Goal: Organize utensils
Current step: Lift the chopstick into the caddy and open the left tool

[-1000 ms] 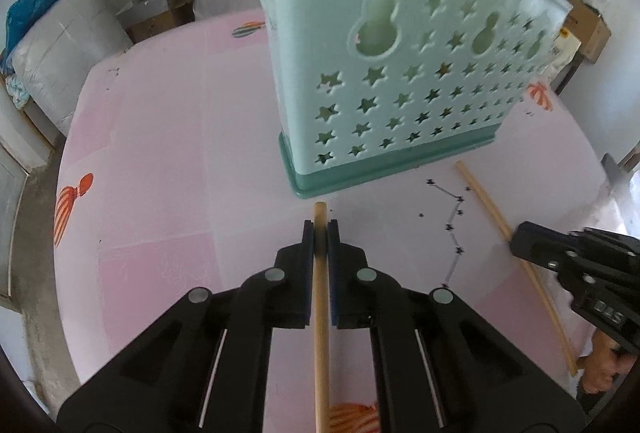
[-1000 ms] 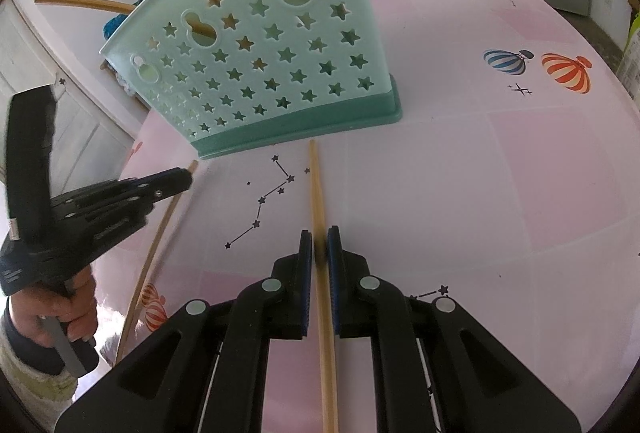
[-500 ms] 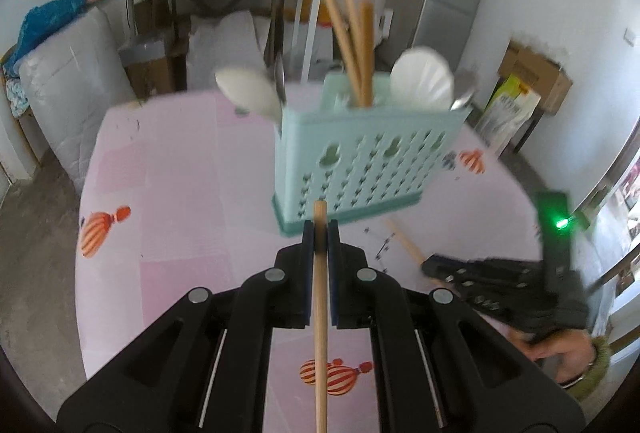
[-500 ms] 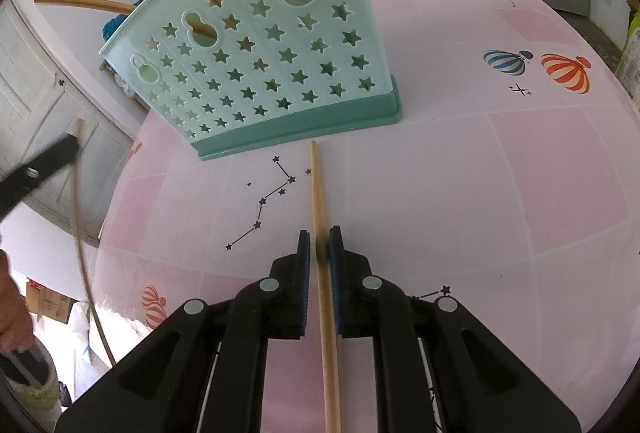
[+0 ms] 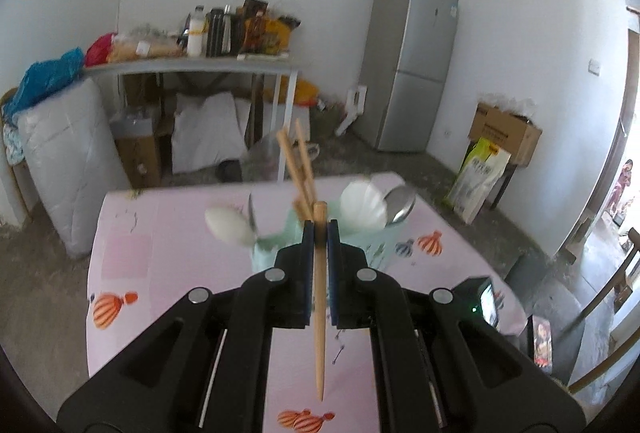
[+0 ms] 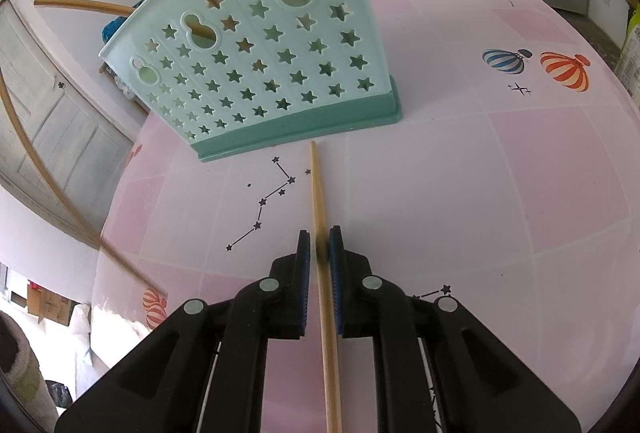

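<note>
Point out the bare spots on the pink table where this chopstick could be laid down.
Bare tabletop lies right of the chopstick, between the green holder and the balloon prints. The strip before the holder is tight, and the holder's top is crowded with chopsticks and spoons.

I'm in a lived-in home kitchen: tall grey two-door fridge (image 5: 412, 63); cluttered grey shelf table (image 5: 192, 67); pink balloon-print tablecloth (image 5: 168, 253).
</note>
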